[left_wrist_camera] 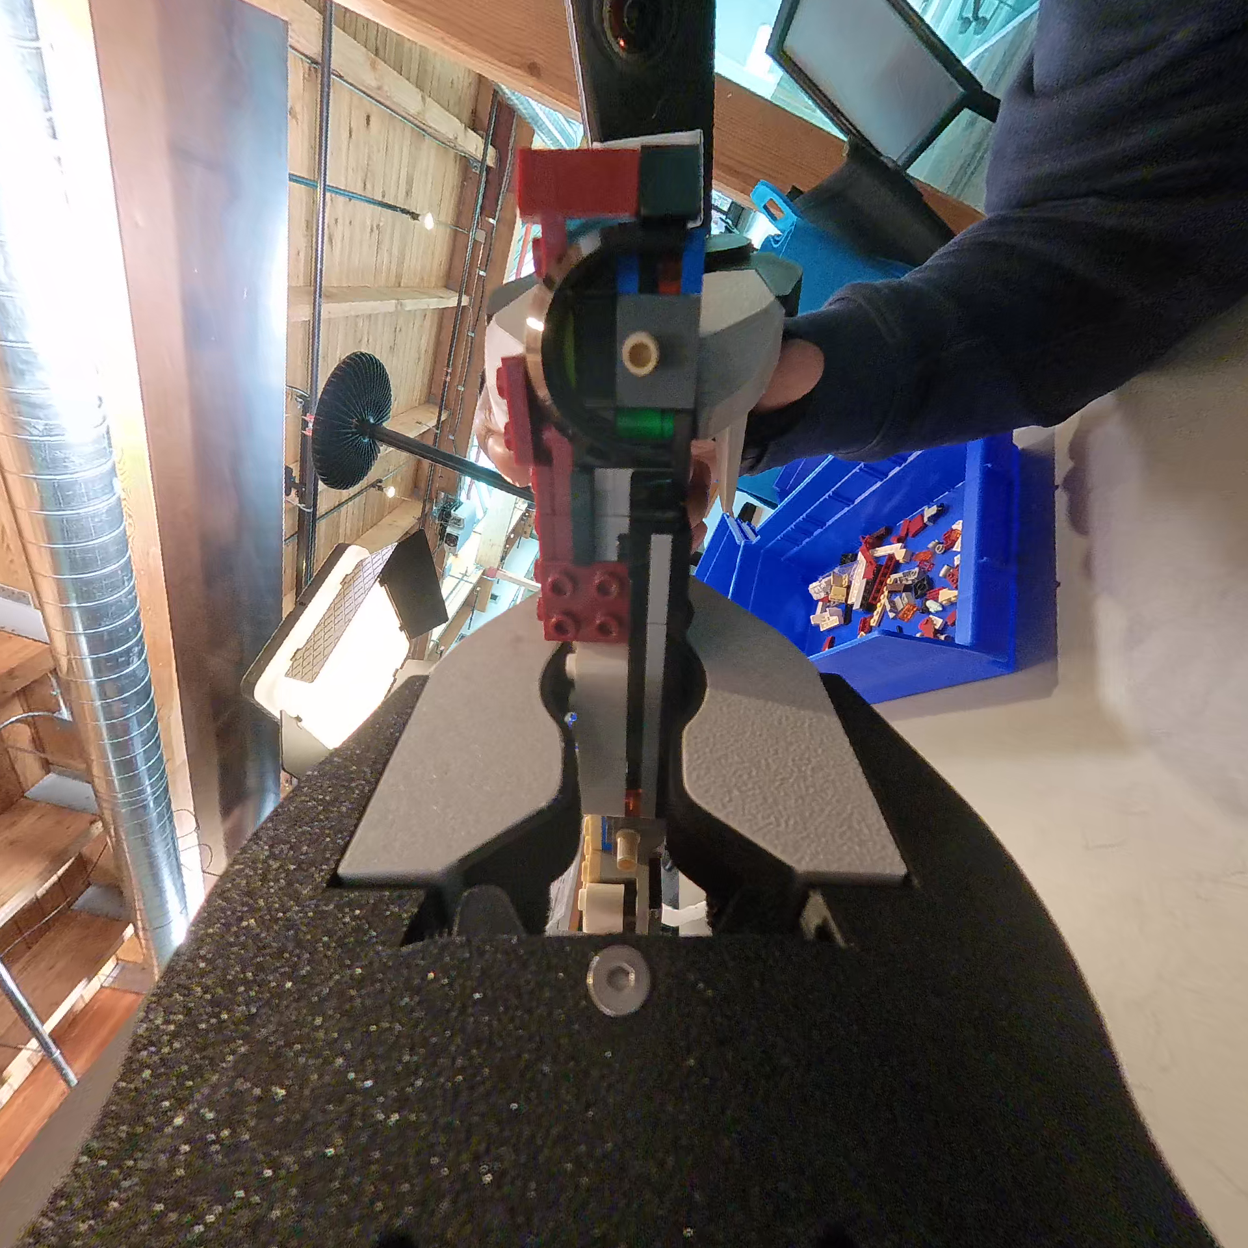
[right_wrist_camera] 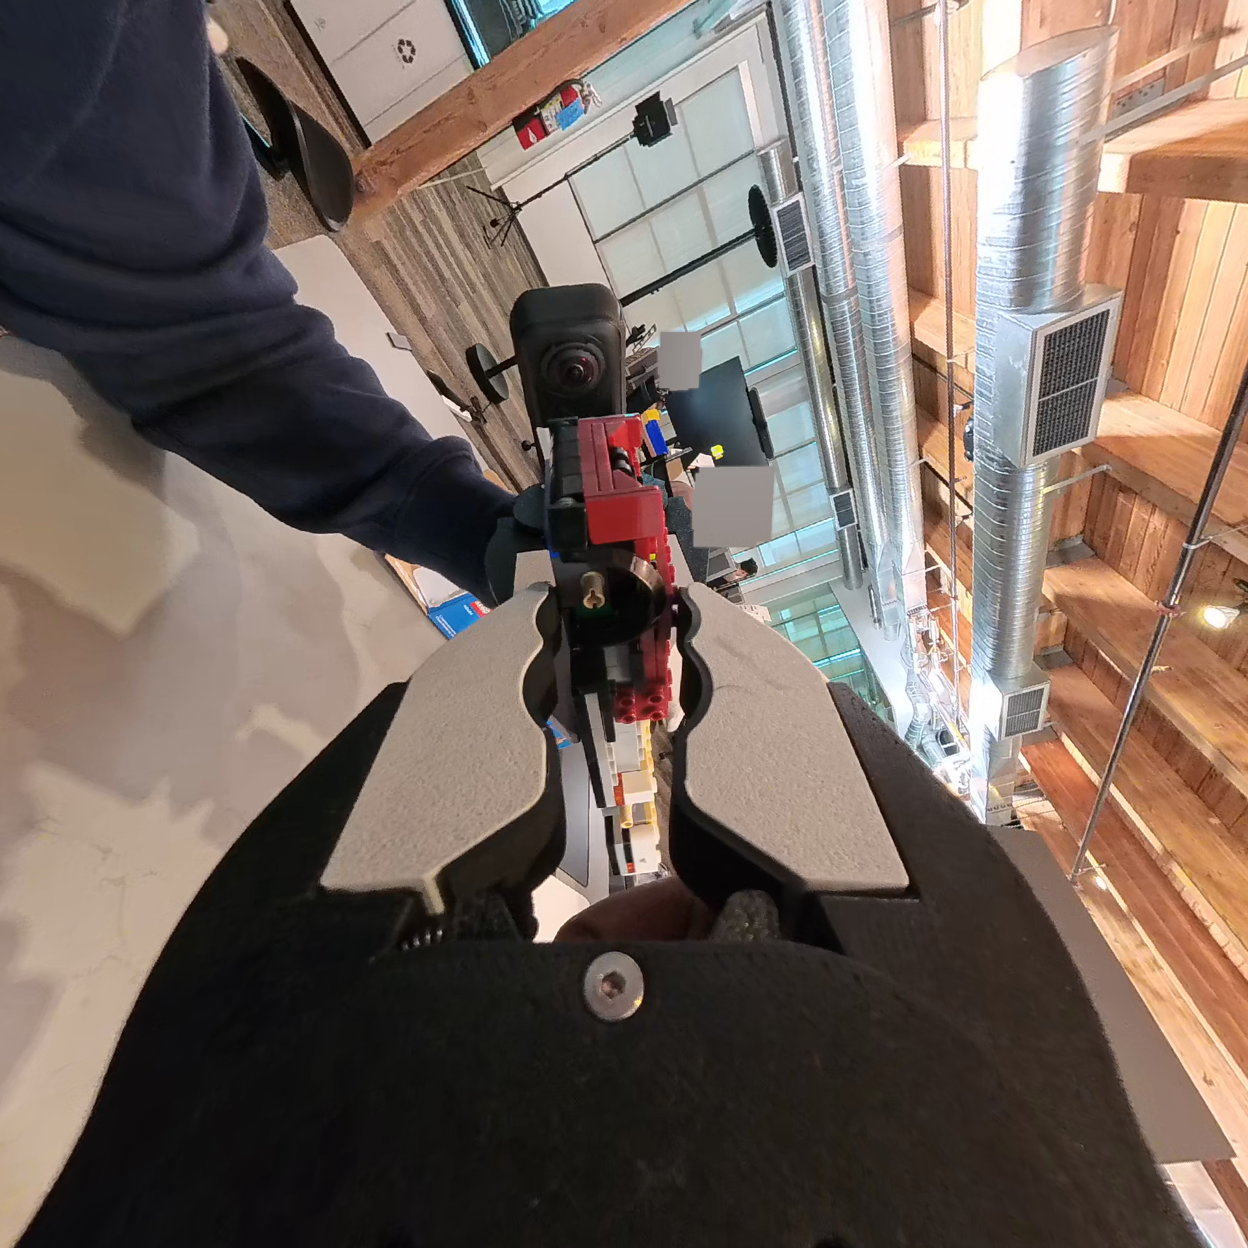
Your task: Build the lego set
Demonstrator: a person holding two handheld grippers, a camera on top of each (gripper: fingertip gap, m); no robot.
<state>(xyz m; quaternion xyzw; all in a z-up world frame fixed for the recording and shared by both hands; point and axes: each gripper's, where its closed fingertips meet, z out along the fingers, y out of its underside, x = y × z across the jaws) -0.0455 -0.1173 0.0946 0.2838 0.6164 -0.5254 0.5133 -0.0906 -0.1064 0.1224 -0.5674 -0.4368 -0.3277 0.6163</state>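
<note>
between both pairs of fingers hangs one brick model (left_wrist_camera: 608, 419), left gripper (left_wrist_camera: 625, 648) and right gripper (right_wrist_camera: 618, 608) each clamped on it, loose bricks waiting in the blue bin (left_wrist_camera: 999, 540) beyond.

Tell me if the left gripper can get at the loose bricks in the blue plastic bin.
Probably not: the left gripper is occupied, fingers clamped on the long red, black and grey toy-brick model. The blue plastic bin of loose bricks lies open beside it.
</note>
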